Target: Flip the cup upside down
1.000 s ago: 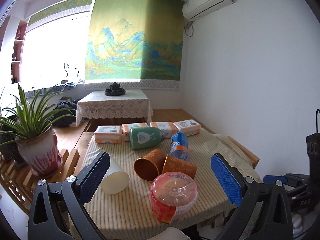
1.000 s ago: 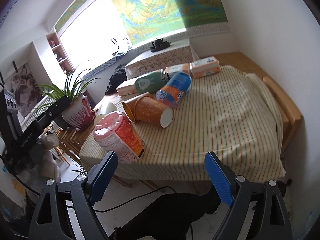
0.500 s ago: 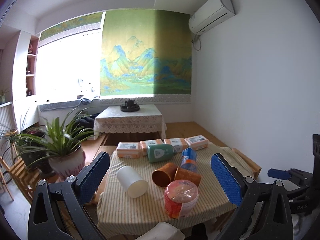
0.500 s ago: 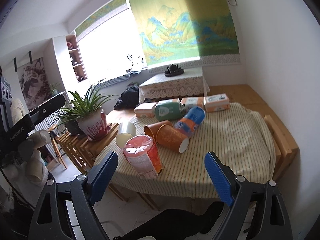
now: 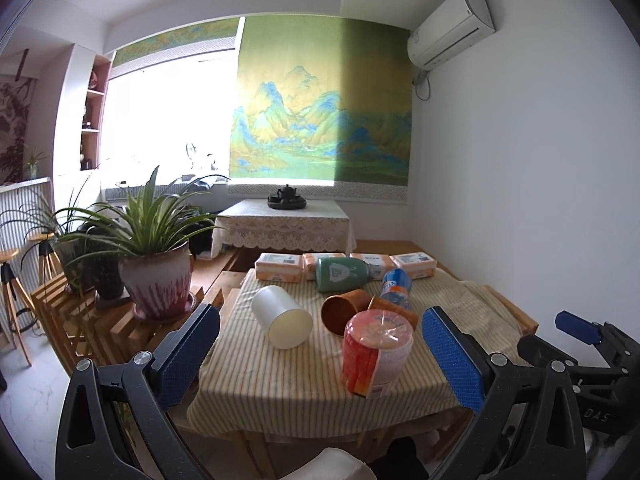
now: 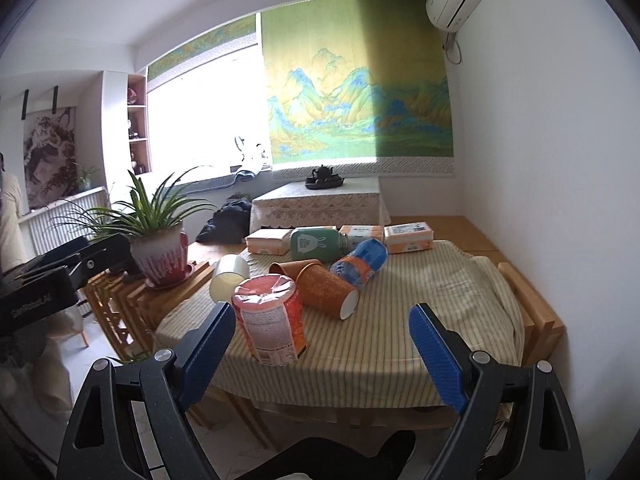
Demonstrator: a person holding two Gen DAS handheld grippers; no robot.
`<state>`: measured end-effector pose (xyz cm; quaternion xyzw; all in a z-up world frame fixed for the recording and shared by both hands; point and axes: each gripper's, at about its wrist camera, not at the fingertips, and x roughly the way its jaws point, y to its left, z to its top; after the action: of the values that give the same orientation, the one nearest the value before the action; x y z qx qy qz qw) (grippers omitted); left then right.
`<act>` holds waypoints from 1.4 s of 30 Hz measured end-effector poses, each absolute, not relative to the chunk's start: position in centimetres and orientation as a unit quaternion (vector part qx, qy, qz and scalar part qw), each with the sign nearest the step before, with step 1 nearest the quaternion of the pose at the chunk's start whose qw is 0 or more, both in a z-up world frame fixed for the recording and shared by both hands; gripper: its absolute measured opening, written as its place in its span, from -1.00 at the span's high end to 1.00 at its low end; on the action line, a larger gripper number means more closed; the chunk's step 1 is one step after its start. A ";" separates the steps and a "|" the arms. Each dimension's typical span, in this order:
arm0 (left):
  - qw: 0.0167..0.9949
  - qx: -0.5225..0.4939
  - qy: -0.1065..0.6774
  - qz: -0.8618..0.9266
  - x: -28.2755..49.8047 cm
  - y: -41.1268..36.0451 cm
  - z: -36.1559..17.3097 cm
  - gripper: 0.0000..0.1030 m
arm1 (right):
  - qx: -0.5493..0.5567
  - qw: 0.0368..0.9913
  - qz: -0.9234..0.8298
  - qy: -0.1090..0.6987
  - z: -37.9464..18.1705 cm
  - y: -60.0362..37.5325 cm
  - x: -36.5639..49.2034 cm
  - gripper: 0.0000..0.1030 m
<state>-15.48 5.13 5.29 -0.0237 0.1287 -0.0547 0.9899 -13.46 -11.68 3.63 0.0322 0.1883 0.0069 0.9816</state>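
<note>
The white cup (image 5: pixel 283 317) looked smooth, matt plastic, left of the two orange cups (image 5: pixel 345 311), which looked like matt paper. The tablecloth (image 5: pixel 280 376) was striped woven cloth. Ahead of the left gripper (image 5: pixel 320 354), the tub (image 5: pixel 376 352) wore glossy film, and the pads (image 5: pixel 452 356) were rough, ribbed blue.

Orange cups (image 6: pixel 326 286) sideways on table (image 6: pixel 420 320)

"DAS" on the black rig (image 5: pixel 596 412) at right
</note>
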 end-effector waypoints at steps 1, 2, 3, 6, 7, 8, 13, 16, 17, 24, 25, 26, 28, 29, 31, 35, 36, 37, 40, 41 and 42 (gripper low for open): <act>0.990 -0.028 0.127 -0.052 -15.8 5.2 4.9 -0.99 | 0.030 0.982 0.002 0.184 3.5 -11.6 -13.5 -0.67; 0.990 -0.032 0.126 -0.050 -16.0 5.2 4.5 -0.99 | 0.028 0.983 -0.007 0.179 3.4 -11.4 -13.6 -0.67; 0.990 -0.036 0.126 -0.050 -16.3 5.4 4.1 -0.99 | 0.027 0.984 -0.013 0.175 3.3 -11.2 -13.7 -0.67; 0.990 -0.036 0.126 -0.047 -16.6 5.3 3.4 -0.99 | 0.023 0.986 -0.026 0.164 3.1 -10.8 -13.9 -0.67; 0.991 -0.031 0.125 -0.043 -16.6 5.2 3.2 -0.99 | 0.023 0.986 -0.028 0.163 3.1 -10.8 -14.0 -0.67; 0.991 -0.028 0.125 -0.041 -16.6 5.2 3.0 -0.99 | 0.023 0.986 -0.030 0.162 3.0 -10.7 -14.0 -0.67; 0.989 -0.031 0.136 -0.041 -16.0 5.4 2.5 -0.99 | 0.013 0.986 -0.044 0.160 2.9 -10.4 -13.9 -0.67; 0.989 -0.034 0.138 -0.042 -15.5 5.4 2.5 -0.99 | 0.013 0.986 -0.048 0.158 3.0 -10.4 -13.9 -0.67; 0.989 -0.034 0.138 -0.043 -15.5 5.4 2.5 -0.99 | 0.012 0.986 -0.050 0.157 3.0 -10.4 -13.9 -0.67; 0.989 -0.027 0.136 -0.047 -15.3 5.0 2.6 -0.99 | 0.017 0.986 -0.056 0.154 3.1 -10.8 -14.0 -0.68; 0.989 -0.026 0.136 -0.047 -15.3 4.9 2.6 -0.99 | 0.017 0.986 -0.056 0.154 3.1 -10.8 -14.0 -0.69; 0.989 -0.025 0.136 -0.047 -15.4 4.8 2.5 -0.99 | 0.017 0.986 -0.057 0.154 3.1 -10.8 -14.0 -0.69; 0.989 -0.023 0.138 -0.049 -15.3 4.6 2.4 -0.99 | 0.018 0.986 -0.057 0.154 3.1 -10.8 -14.0 -0.69; 0.989 -0.022 0.140 -0.049 -15.2 4.5 2.4 -0.99 | 0.020 0.986 -0.056 0.154 3.1 -10.9 -14.0 -0.70; 0.989 -0.022 0.141 -0.049 -15.2 4.5 2.3 -0.99 | 0.020 0.986 -0.058 0.154 3.1 -11.0 -14.0 -0.70; 0.989 -0.022 0.140 -0.049 -15.1 4.5 2.3 -0.99 | 0.020 0.986 -0.058 0.154 3.1 -11.0 -14.0 -0.70; 0.989 -0.022 0.140 -0.050 -15.0 4.5 2.3 -0.99 | 0.019 0.986 -0.059 0.154 3.1 -11.0 -14.0 -0.70; 0.989 -0.022 0.140 -0.050 -15.0 4.5 2.3 -0.99 | 0.019 0.986 -0.060 0.153 3.1 -11.0 -14.1 -0.70; 0.989 -0.022 0.140 -0.049 -15.0 4.4 2.3 -0.99 | 0.019 0.986 -0.061 0.152 3.2 -11.1 -14.1 -0.70; 0.989 -0.022 0.141 -0.049 -15.0 4.4 2.3 -0.99 | 0.019 0.986 -0.061 0.152 3.1 -11.1 -14.0 -0.70; 0.989 -0.022 0.141 -0.048 -14.9 4.4 2.3 -0.99 | 0.019 0.986 -0.062 0.152 3.1 -11.1 -14.0 -0.70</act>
<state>-14.95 4.41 2.31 -0.0219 0.1410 -0.0483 0.9886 -14.03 -11.14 3.15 0.0194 0.1519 -0.0615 0.9863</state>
